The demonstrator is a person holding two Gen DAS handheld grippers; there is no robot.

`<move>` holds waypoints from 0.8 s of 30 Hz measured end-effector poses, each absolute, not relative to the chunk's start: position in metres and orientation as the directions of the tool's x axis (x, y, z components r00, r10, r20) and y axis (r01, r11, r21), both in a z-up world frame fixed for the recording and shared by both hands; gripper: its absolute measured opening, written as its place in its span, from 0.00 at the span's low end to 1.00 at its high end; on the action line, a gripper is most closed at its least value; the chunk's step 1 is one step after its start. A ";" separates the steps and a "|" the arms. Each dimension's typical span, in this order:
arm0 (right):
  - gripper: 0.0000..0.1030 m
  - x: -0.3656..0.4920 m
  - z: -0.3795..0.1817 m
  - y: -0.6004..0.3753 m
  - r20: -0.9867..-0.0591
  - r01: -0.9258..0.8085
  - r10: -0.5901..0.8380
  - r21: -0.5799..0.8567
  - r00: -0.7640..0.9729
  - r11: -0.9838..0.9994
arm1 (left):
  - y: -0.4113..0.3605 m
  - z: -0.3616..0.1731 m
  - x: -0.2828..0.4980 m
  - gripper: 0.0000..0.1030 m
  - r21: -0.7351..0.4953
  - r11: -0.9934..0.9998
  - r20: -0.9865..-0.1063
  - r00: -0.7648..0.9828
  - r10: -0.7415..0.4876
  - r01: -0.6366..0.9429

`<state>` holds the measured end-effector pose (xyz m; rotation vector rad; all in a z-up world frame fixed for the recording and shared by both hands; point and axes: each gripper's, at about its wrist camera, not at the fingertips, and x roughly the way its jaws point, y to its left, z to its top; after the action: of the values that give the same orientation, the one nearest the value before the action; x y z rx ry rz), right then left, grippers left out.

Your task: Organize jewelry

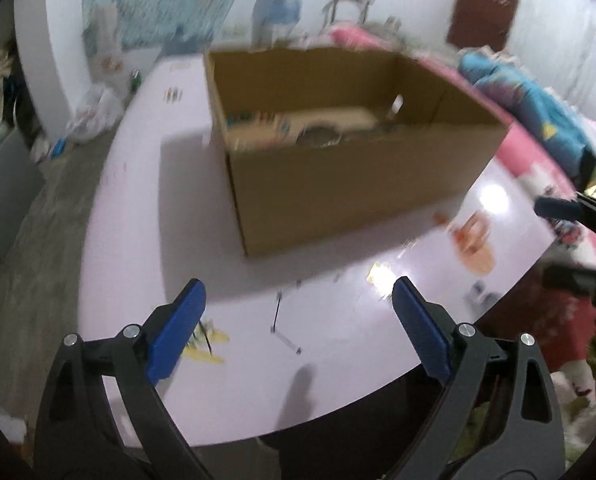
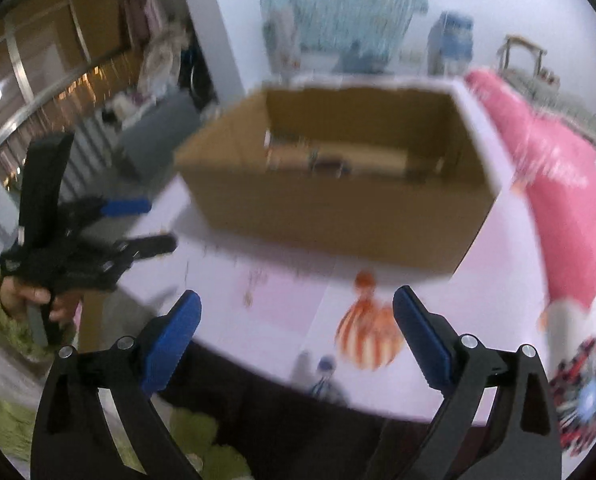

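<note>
An open cardboard box (image 1: 338,184) stands on a pale pink table (image 1: 137,220). Inside it lie a flat beige tray (image 1: 330,118) and a round grey item (image 1: 318,136), both blurred. In front of the box a thin dark chain with small silver bars (image 1: 281,324) lies on the table, and a shiny bit (image 1: 380,276) glints to its right. My left gripper (image 1: 298,284) hovers open above the chain, with nothing between its blue pads. My right gripper (image 2: 298,292) is open and empty over the table's near edge, facing the box (image 2: 330,208). A hand holds the left gripper (image 2: 137,224) at the left of the right wrist view.
Orange striped figures (image 2: 368,332) and yellow marks (image 1: 207,346) look printed on the tabletop. A small blue-white item (image 2: 324,372) lies near the edge. A pink bed (image 2: 558,184) with blue bedding runs along the right. A grey bin (image 2: 157,132) and clutter sit on the floor to the left.
</note>
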<state>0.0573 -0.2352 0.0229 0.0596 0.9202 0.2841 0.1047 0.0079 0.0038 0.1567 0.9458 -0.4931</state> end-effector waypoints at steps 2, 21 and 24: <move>0.91 0.059 0.003 -0.225 -0.815 -0.205 0.240 0.152 0.528 0.967 | 0.005 -0.010 0.108 0.88 -0.072 0.891 -0.824 0.476 -0.306 0.447; 0.93 0.080 -0.039 -0.219 -0.870 -0.108 0.201 0.170 0.450 0.980 | 0.001 -0.045 0.112 0.92 0.000 0.933 -0.861 0.474 -0.183 0.360; 0.94 0.081 -0.038 -0.229 -0.856 -0.089 0.238 0.223 0.460 0.971 | -0.001 -0.045 0.115 0.92 0.002 0.933 -0.867 0.466 -0.178 0.360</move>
<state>0.0811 -0.2285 -0.0376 0.1539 1.0757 0.2021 0.1154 -0.0009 -0.0449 0.1954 1.0356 -0.3328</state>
